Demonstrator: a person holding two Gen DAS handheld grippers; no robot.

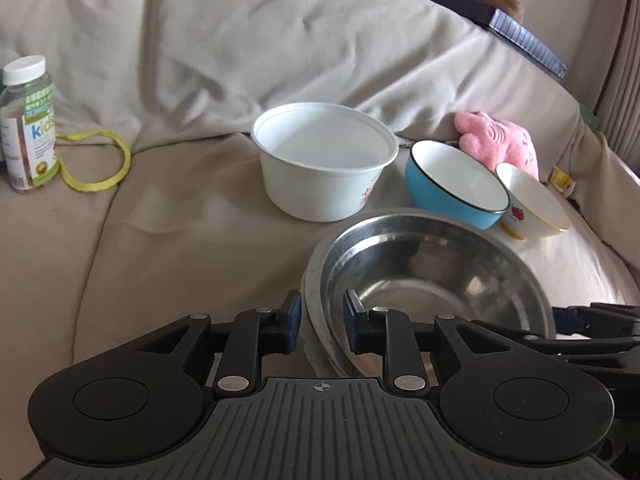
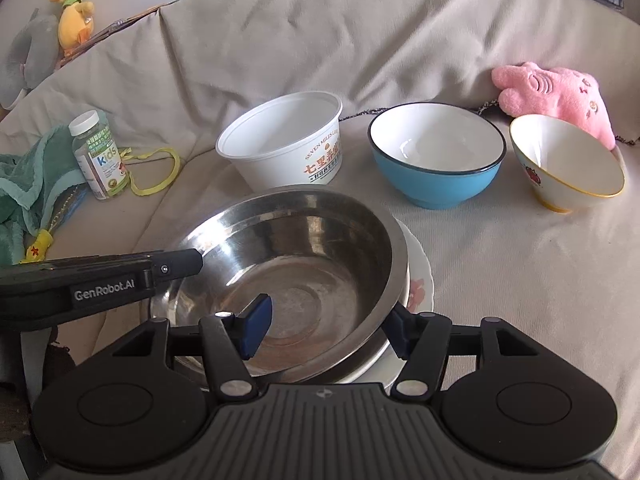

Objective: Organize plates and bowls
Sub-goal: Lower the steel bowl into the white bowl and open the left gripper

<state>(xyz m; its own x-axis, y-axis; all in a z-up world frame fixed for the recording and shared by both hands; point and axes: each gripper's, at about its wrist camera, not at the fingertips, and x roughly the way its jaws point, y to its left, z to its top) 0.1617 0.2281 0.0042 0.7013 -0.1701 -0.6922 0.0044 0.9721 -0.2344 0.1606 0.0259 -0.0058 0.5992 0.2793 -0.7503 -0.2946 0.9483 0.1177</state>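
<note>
Nearest: left hand-held gripper (image 1: 320,326), jaws slightly apart, straddling the near-left rim of the steel bowl (image 1: 432,288); whether its pads press I cannot tell. Right hand-held gripper (image 2: 330,330), jaws spread, 1 finger inside the bowl and 1 outside its right wall, pads clear of the metal. Steel bowl sits on a flowered plate (image 2: 420,284) on the sofa cushion (image 2: 500,280). Beyond, 3 bowls in a row: white tub (image 2: 288,148), blue bowl (image 2: 436,160), small cream bowl (image 2: 568,164). Risk: soft cushion may let the stack tilt or slide; a loose grip could drop the rim
</note>
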